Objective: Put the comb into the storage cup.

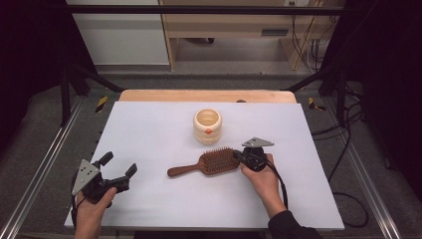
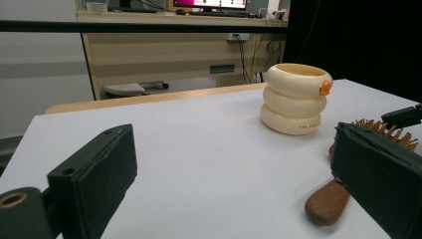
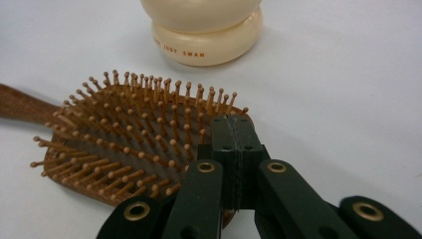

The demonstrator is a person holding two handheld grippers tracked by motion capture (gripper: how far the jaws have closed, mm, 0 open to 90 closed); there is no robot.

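A wooden paddle hairbrush (image 1: 214,162) lies bristles up in the middle of the white sheet, its handle pointing left. My right gripper (image 1: 238,155) is at the right end of the brush head, jaws pressed flat together with nothing between them. In the right gripper view the shut tips (image 3: 234,124) sit over the rim of the hairbrush (image 3: 124,139). My left gripper (image 1: 119,164) rests at the front left, open and empty, well clear of the brush. Its view has the wide-apart jaws (image 2: 234,184) framing the brush handle (image 2: 326,201).
A cream ringed cup (image 1: 207,125) with an orange beak stands just behind the brush; it also appears as the cup (image 2: 294,97) and as the cup's base (image 3: 204,30). The white sheet (image 1: 149,134) covers the table; a wooden edge (image 1: 206,95) runs along the back.
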